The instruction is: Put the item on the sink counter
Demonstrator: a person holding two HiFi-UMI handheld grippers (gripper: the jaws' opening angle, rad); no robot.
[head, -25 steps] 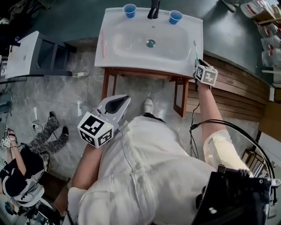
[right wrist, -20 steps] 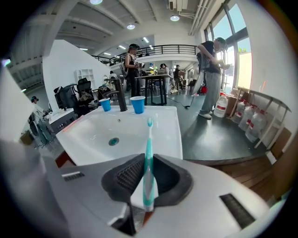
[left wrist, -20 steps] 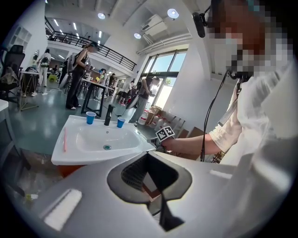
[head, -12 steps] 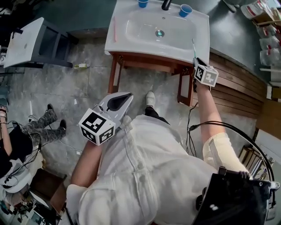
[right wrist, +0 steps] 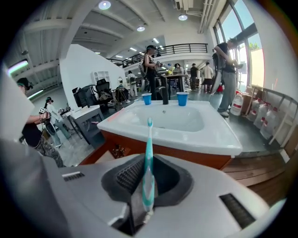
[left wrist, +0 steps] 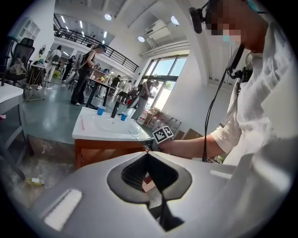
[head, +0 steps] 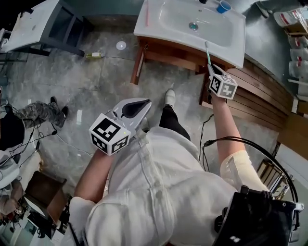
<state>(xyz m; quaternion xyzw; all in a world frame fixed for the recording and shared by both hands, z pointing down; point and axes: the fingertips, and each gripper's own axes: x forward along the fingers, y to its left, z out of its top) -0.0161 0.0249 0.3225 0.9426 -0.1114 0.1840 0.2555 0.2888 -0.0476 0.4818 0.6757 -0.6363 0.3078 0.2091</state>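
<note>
A teal toothbrush [right wrist: 148, 158] stands upright between the jaws of my right gripper [right wrist: 146, 186], which is shut on its handle. Its white head [head: 207, 46] reaches the front right edge of the white sink counter [head: 159, 26]. The same counter [right wrist: 219, 139] fills the middle of the right gripper view, on a wooden frame. My left gripper [head: 136, 109] hangs over the floor in front of the person's body, well short of the counter. Its jaws [left wrist: 151, 179] are shut with nothing in them.
Two blue cups [right wrist: 147, 98] [right wrist: 182, 98] flank a black faucet [right wrist: 164, 95] at the basin's back. A pink stick-like item [head: 147, 12] lies on the counter's left side. Another white unit [head: 33, 21] stands far left, wooden slats [head: 260, 96] at right. A person [head: 38, 117] sits on the floor.
The head view has swung, so the sink has slid up and right in the picture. My right gripper with the toothbrush stays at the counter's right front corner. The left gripper has barely moved.
</note>
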